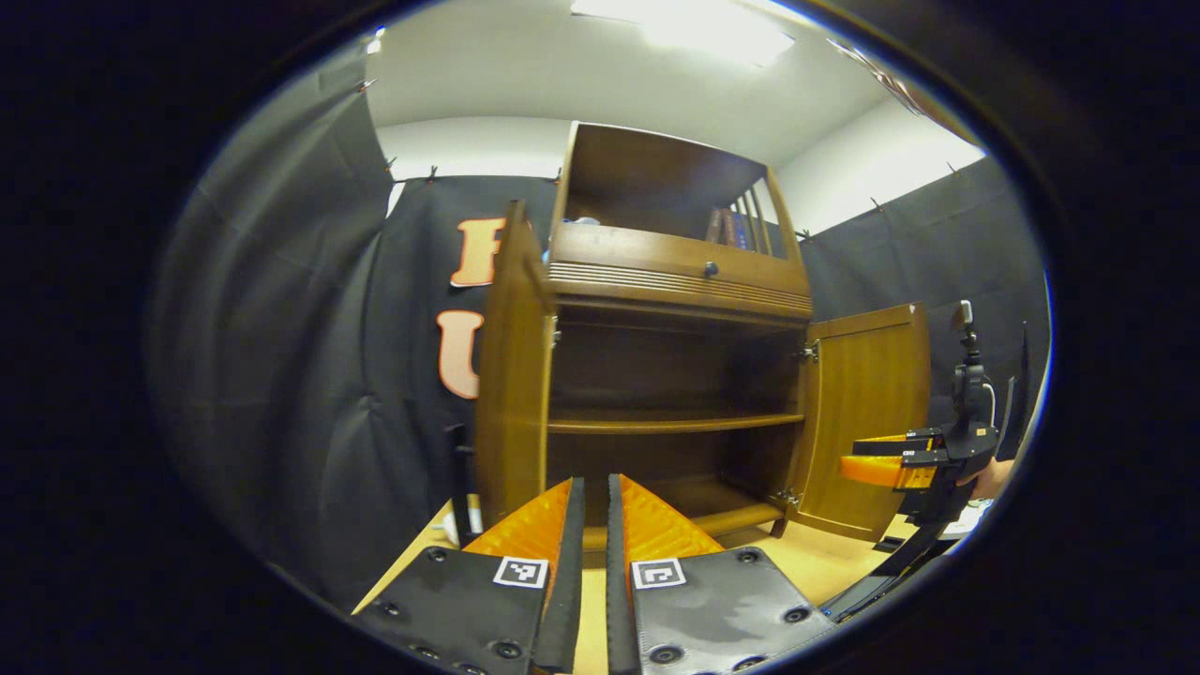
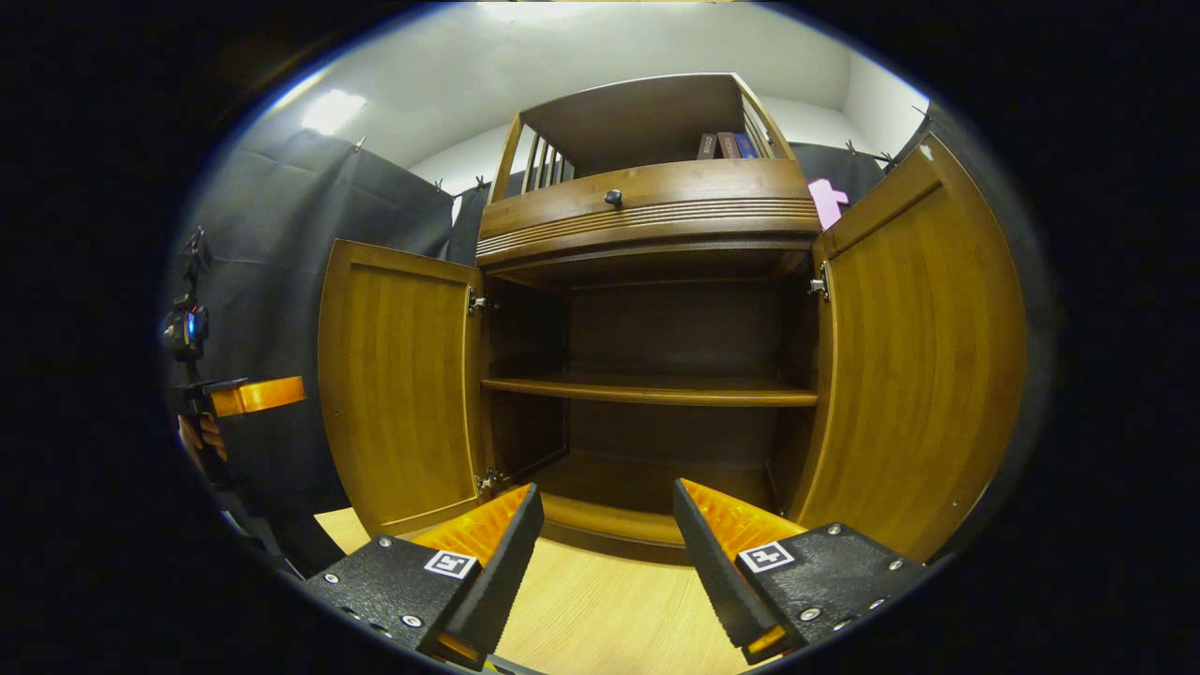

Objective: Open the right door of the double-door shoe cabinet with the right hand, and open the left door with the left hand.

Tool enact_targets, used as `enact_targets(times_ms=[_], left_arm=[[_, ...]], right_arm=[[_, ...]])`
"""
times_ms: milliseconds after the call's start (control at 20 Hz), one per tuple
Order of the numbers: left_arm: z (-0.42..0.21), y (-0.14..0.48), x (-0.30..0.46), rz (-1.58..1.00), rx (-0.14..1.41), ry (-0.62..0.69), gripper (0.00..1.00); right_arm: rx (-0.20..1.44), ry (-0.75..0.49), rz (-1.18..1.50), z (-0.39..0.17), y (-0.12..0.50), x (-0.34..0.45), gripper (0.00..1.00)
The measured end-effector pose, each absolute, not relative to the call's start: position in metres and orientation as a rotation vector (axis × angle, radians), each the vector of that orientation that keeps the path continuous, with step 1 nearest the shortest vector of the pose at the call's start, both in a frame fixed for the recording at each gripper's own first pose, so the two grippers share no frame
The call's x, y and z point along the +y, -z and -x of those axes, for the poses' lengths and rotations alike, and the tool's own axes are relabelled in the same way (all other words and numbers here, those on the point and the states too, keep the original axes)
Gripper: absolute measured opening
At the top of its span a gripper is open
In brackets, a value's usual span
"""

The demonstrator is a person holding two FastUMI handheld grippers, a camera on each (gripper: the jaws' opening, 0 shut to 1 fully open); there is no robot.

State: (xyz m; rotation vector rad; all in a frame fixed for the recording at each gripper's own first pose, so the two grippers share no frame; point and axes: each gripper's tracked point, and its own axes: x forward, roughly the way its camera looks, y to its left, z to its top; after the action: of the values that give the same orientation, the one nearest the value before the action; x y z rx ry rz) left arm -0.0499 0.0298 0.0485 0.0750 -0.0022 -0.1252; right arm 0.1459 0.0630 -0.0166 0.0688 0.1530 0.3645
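Hand-held grippers face open shoe cabinet.

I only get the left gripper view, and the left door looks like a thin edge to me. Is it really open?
Observer: Yes. In the right gripper view the left door shows its whole inner face, standing wide of the cabinet.
Operator: And the right gripper at the side of my picture, is it pinching anything?
Observer: No. In its own view its fingers are spread apart with nothing between them.
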Motion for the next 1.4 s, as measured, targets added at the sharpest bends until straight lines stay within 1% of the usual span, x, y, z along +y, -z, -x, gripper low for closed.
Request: enact_targets(times_ms=[50,100,150,200,250,300,400,600,650,700,850,900,950,1050,1150,1250,1400], left_arm=[[0.038,-0.048,0.011,-0.078,-0.006,0.146,0.19],[0.027,-0.046,-0.009,-0.073,-0.007,0.172,0.1],[0.016,-0.043,-0.026,-0.063,-0.004,0.191,0.11],[0.002,-0.042,-0.042,-0.057,0.001,0.198,0.27],[-0.007,-0.036,-0.052,-0.051,0.007,0.201,0.23],[-0.016,-0.032,-0.061,-0.048,0.014,0.196,0.26],[-0.016,-0.021,-0.069,-0.057,0.023,0.146,0.24],[-0.038,-0.008,-0.076,-0.081,0.03,0.044,0.28],[-0.039,-0.004,-0.073,-0.096,0.029,0.02,0.28],[-0.039,-0.003,-0.073,-0.125,0.025,-0.004,0.28],[-0.04,0.007,-0.082,-0.167,0.04,-0.017,0.29],[-0.039,0.008,-0.083,-0.164,0.038,-0.019,0.3],[-0.036,0.01,-0.082,-0.159,0.036,-0.022,0.31],[-0.031,0.013,-0.084,-0.153,0.037,-0.022,0.38],[-0.027,0.01,-0.083,-0.156,0.017,-0.023,0.48],[-0.024,0.007,-0.076,-0.174,0.003,-0.05,0.58],[-0.023,0.005,-0.067,-0.176,0.006,-0.088,0.61]], right_arm=[[0.154,-0.359,-0.066,-0.142,0.019,0.057,0.86],[0.157,-0.349,-0.061,-0.139,0.021,0.049,0.86],[0.159,-0.336,-0.054,-0.135,0.023,0.041,0.92],[0.158,-0.319,-0.049,-0.132,0.023,0.033,0.92],[0.154,-0.303,-0.045,-0.129,0.021,0.025,0.86],[0.148,-0.286,-0.044,-0.124,0.019,0.015,0.86],[0.139,-0.253,-0.041,-0.118,0.017,-0.001,0.86],[0.134,-0.203,-0.017,-0.106,0.018,-0.021,0.86],[0.135,-0.196,-0.012,-0.104,0.019,-0.024,0.92],[0.137,-0.19,-0.008,-0.103,0.02,-0.027,0.86],[0.141,-0.188,-0.016,-0.101,0.022,-0.03,0.86],[0.144,-0.189,-0.019,-0.1,0.024,-0.03,0.92],[0.146,-0.191,-0.021,-0.101,0.025,-0.03,0.86],[0.146,-0.197,-0.026,-0.102,0.025,-0.027,0.87],[0.146,-0.203,-0.025,-0.103,0.025,-0.026,0.87],[0.147,-0.206,-0.023,-0.103,0.027,-0.024,0.87],[0.142,-0.21,-0.034,-0.103,0.025,-0.02,0.86]])
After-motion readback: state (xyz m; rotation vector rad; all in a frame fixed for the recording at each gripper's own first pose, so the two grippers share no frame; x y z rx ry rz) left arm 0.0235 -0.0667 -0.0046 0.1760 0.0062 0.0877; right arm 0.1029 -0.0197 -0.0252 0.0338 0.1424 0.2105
